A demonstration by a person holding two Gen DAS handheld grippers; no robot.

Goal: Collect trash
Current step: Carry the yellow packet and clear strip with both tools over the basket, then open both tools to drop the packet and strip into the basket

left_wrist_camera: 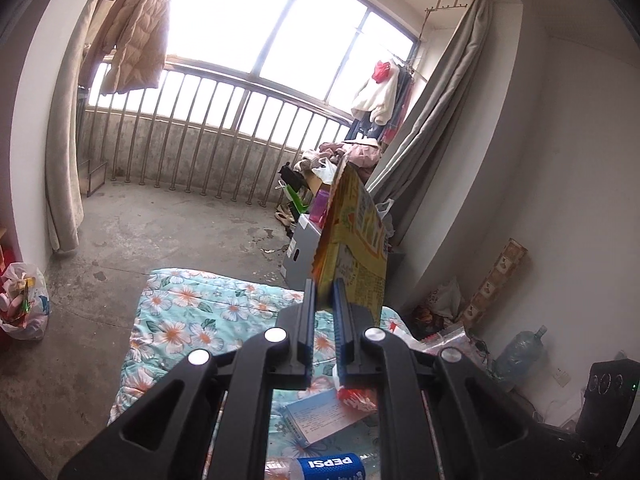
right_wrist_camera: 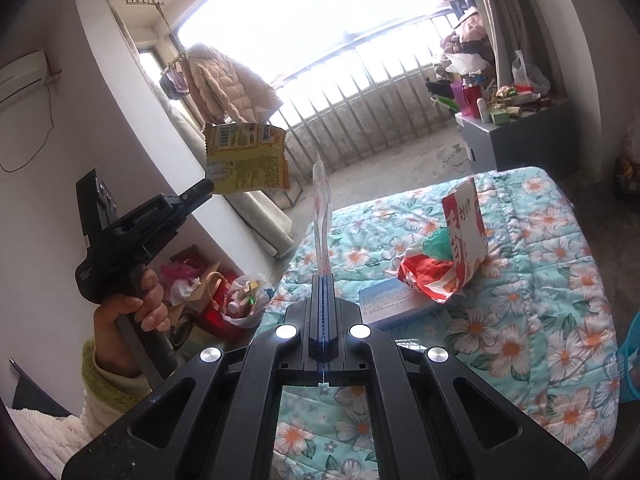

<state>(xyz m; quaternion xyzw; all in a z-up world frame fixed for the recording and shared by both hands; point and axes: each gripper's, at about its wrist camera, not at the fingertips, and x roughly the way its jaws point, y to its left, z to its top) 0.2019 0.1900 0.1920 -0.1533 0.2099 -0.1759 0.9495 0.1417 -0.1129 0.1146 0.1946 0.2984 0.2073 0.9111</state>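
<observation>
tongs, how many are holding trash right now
2: left tongs grip a yellow snack wrapper; right tongs pinch a thin white wrapper. More trash may be hidden.

Left tool (left_wrist_camera: 323, 280) pinching yellow snack bag (left_wrist_camera: 352, 232) above, prob., floral quilt (left_wrist_camera: 192, 312).

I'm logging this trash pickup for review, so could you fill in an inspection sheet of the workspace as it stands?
Surface: floral quilt spread on a bare concrete floor.
Job's things: yellow snack wrapper and thin clear wrapper, both lifted; red and white bag, blue leaflet and Pepsi bottle on the quilt.
Clutter: full plastic bag on the floor; crowded grey cabinet.
Grippers: left claw shut on the yellow snack wrapper; right claw shut on the thin clear wrapper.
Cables: wire looping below the air conditioner.
Surroundings: railing, window, curtains, hanging coat.
</observation>
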